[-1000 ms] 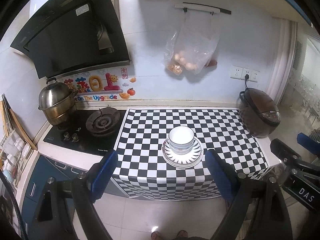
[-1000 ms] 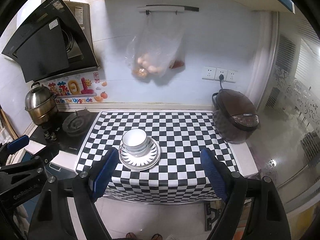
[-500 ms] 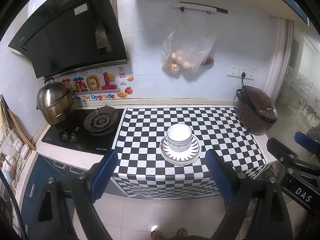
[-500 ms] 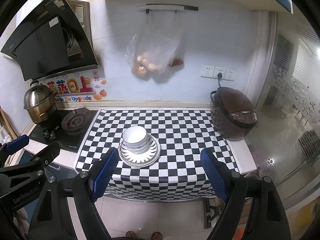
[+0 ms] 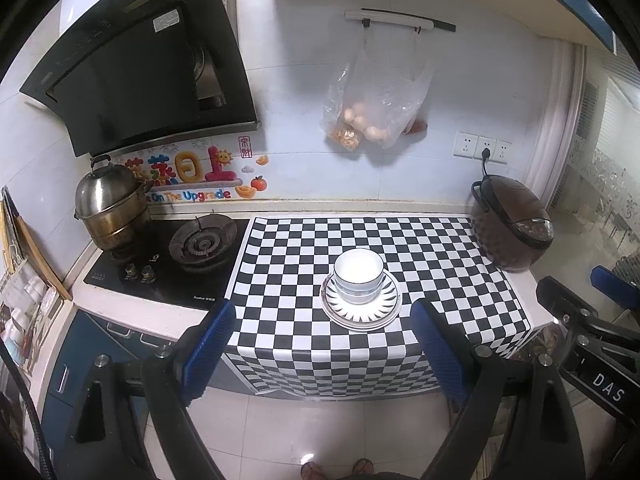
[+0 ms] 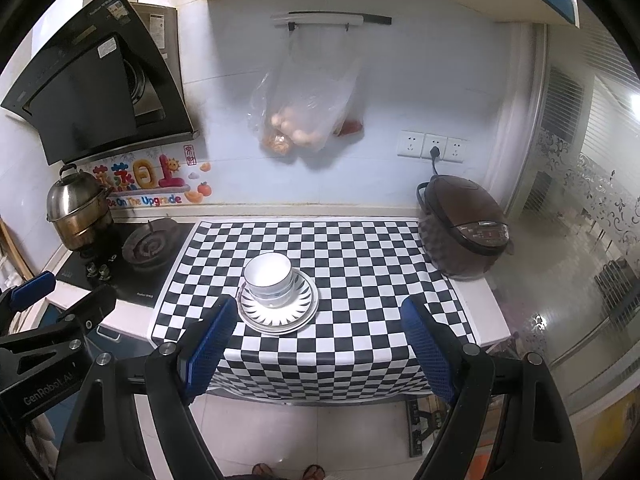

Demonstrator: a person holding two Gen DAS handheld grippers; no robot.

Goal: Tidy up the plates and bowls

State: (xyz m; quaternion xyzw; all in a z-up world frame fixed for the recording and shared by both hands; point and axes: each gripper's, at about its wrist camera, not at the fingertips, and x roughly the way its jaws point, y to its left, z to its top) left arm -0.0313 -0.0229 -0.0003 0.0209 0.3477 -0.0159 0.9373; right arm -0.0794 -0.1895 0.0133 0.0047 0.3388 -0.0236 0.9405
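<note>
Bowls [image 5: 359, 276] stacked on a striped plate [image 5: 361, 302], centre of the checkered cloth [image 5: 424, 256].
Near the lower edge, left gripper [image 5: 322, 346] and right gripper [image 6: 316, 344] hang spread wide, empty; behind, right, a rice cooker [image 5: 510, 228].

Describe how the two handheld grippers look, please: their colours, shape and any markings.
Both are black frames with visible silver screws. Each has two long fingers faced with blue textured pads. Seen from the other's camera, the left gripper reads "GenRobot.AI" in white, and the right gripper shows "DAS". A thin black cable runs beside the left one.
</note>
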